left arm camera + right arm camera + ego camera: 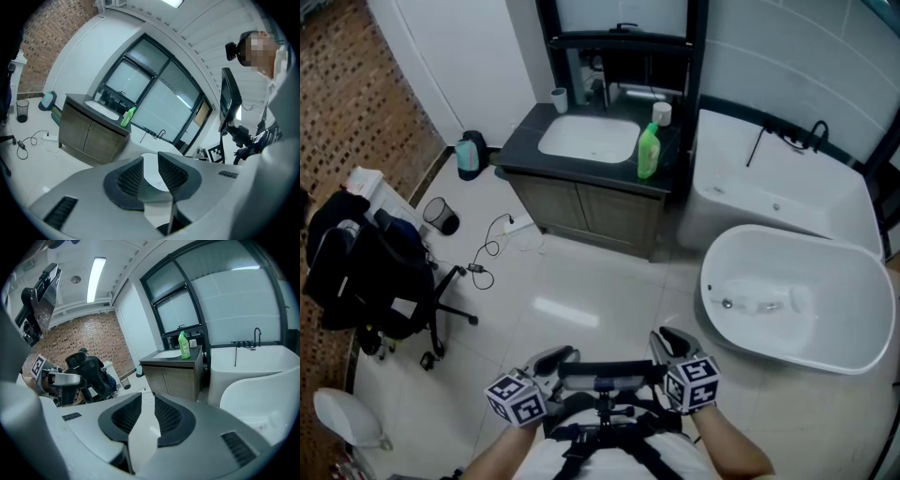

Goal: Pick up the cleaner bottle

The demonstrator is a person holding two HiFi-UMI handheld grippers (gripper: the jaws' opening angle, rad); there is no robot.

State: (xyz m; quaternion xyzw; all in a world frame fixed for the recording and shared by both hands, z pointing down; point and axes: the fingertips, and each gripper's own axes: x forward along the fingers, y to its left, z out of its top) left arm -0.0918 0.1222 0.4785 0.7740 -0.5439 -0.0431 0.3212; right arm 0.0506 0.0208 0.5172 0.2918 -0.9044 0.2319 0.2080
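Left gripper point(555, 358) and right gripper point(668, 339) sit at your waist, fingers drawn together and empty, since the bottle point(648, 150) stands upright on the far bench point(523, 142), well apart. Approach before spreading them.

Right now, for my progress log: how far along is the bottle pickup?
Done: nothing; the green cleaner bottle stands on the vanity counter beside the sink. In hand: left gripper and right gripper, both empty, across the floor. Left: approach, grasp, lift.
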